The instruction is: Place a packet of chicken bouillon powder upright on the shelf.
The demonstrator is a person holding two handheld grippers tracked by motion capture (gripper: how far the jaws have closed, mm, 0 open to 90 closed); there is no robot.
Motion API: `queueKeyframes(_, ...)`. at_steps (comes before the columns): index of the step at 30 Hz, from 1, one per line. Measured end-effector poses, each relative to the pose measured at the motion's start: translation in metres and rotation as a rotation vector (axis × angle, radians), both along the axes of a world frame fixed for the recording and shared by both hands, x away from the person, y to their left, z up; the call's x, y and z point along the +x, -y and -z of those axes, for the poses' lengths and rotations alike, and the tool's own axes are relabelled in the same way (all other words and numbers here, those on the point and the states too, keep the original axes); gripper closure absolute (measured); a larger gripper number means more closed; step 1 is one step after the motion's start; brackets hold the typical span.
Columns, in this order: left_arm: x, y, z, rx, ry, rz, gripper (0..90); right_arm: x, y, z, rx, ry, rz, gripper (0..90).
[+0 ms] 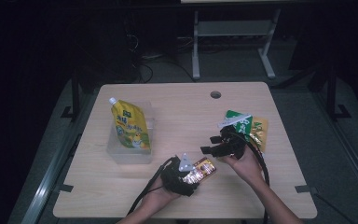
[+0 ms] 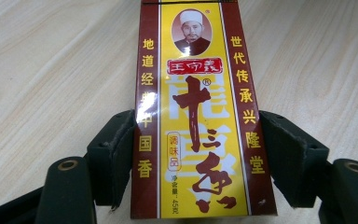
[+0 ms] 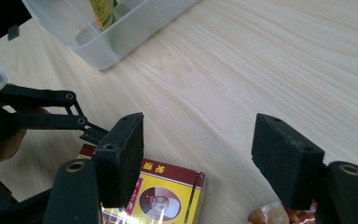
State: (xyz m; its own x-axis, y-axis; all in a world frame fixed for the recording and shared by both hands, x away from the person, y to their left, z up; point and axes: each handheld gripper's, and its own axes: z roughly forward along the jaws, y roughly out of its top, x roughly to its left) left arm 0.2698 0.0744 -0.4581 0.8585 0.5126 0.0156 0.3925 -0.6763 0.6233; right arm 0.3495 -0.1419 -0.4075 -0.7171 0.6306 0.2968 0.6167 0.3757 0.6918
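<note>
The red-and-yellow spice box (image 2: 198, 116) lies flat on the light wooden tabletop (image 1: 182, 116), near the front edge and a little left of its middle in the high view. The left tool (image 1: 193, 173) has this box between its 2 black jaws. In the left gripper view the box runs lengthwise up the gap, its near end low in the picture and its far end reaching well past the jaw tips. Both pads stand against the box's long dark-red edges, the left one touching and the right one touching or just short of it; I cannot tell whether they press. The box's printed face points up at the camera.

The right tool (image 1: 210, 143) hovers just beyond and to the right of the box in the high view, with its jaws spread wide and nothing between them. In the right gripper view the box (image 3: 158, 196) lies low in the picture, beside the left jaw and partly behind it, and bare wood fills the gap between the pads. The linkage of the left tool (image 3: 81, 126) reaches to the box from the left.

A clear plastic bin (image 1: 121, 154) stands well apart at the left of the tabletop, holding a yellow spouted pouch (image 1: 130, 123). Behind the right tool lie a green packet (image 1: 240, 122) and an orange packet (image 1: 260, 130), side by side.
</note>
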Motion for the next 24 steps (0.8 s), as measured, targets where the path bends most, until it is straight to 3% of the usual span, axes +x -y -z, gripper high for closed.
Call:
queueKeyframes(8,0.001,0.001,0.003,0.011,-0.001,0.008,30.6,0.000,0.001,0.002,0.002,-0.006,-0.005,32.8)
queueKeyframes(11,0.001,0.001,0.002,0.006,-0.005,0.000,31.7,0.000,0.001,0.003,0.001,-0.028,0.002,31.8)
queueKeyframes(17,0.002,-0.008,-0.005,-0.047,0.076,-0.059,32.3,0.001,0.003,0.004,0.012,-0.042,0.006,30.1)
queueKeyframes(24,0.007,-0.016,-0.022,-0.091,0.151,-0.115,32.3,0.005,0.001,0.003,0.063,-0.073,0.010,28.2)
